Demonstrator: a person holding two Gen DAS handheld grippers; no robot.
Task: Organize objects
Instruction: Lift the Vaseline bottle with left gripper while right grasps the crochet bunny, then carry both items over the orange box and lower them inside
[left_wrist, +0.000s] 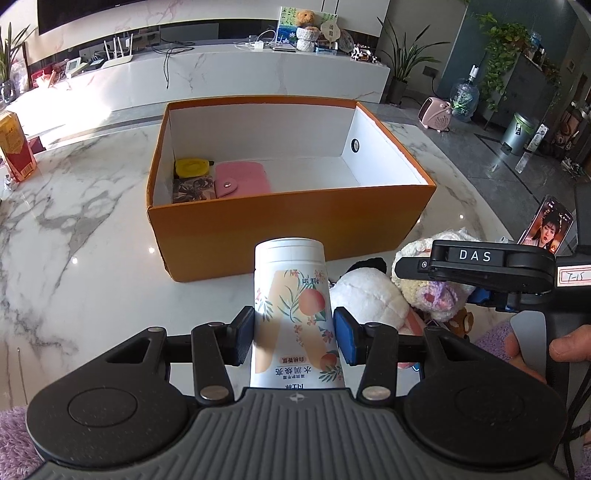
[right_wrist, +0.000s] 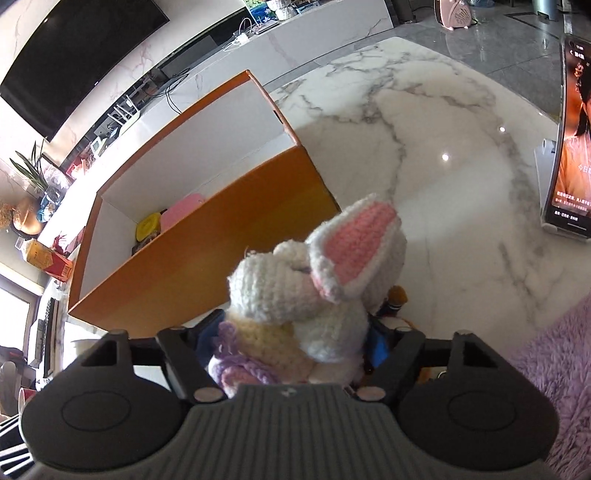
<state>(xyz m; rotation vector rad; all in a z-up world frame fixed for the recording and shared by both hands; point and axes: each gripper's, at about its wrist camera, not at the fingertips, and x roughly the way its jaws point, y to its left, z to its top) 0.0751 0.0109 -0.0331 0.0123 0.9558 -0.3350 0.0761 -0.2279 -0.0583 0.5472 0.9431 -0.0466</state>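
My left gripper (left_wrist: 295, 338) is shut on a white bottle (left_wrist: 291, 291) with a peach print, its blue pads pressed against both sides. Just beyond stands an orange box (left_wrist: 288, 221) with white inner walls. It holds a yellow round case (left_wrist: 192, 168), a pink wallet (left_wrist: 242, 179) and a dark patterned pack (left_wrist: 192, 188) at its left end. My right gripper (right_wrist: 295, 339) has a crochet bunny (right_wrist: 314, 288) filling the space between its pads, which lie against its sides. The box's (right_wrist: 221, 251) near wall is to the left of the bunny.
A white plush toy (left_wrist: 365, 291) and a small brown figure (right_wrist: 395, 295) lie on the marble table (left_wrist: 92, 221) by the bunny. A phone on a stand (right_wrist: 576, 129) plays at the right. A red and yellow carton (left_wrist: 14, 147) stands far left. A purple fuzzy mat (right_wrist: 554, 350) covers the near right.
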